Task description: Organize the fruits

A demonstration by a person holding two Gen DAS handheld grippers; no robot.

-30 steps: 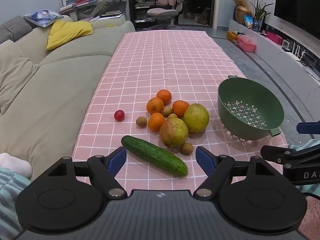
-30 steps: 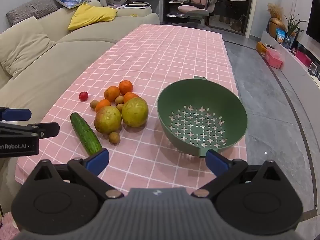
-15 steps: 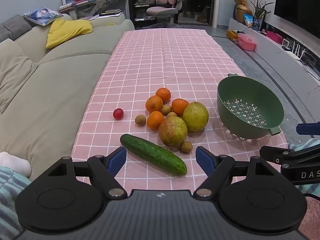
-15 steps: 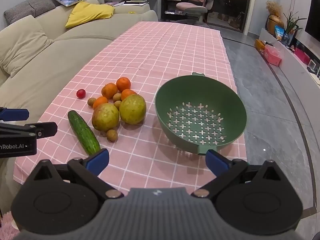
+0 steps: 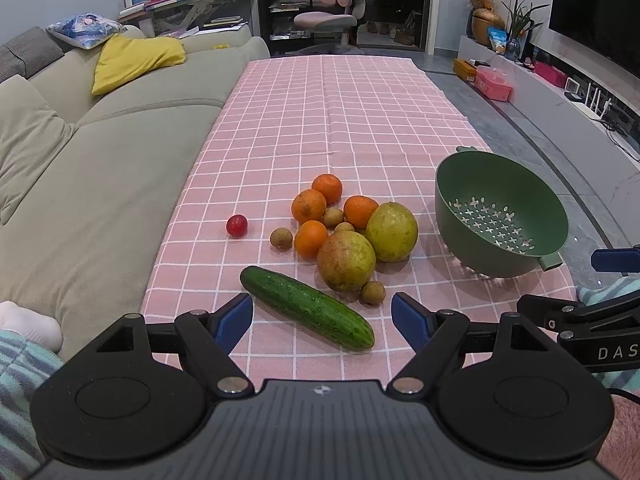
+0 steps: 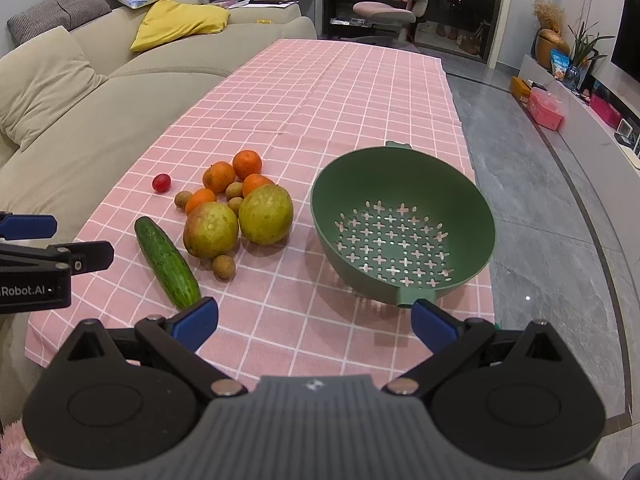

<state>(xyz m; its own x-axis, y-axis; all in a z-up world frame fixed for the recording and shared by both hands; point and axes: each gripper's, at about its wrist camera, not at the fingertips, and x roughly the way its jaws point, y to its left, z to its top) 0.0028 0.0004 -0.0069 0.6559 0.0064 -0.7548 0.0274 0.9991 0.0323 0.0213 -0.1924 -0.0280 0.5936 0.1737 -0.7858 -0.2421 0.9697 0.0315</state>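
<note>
Both tongs have drawn back slightly from the counter, so the fruit sits a little higher in each view than a second ago. In the right wrist view the green colander has slid up and leftward, and the cucumber with it.

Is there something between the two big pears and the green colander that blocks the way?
Nothing visible does. Only bare pink tablecloth lies between the pears and the green colander, which holds nothing.
</note>
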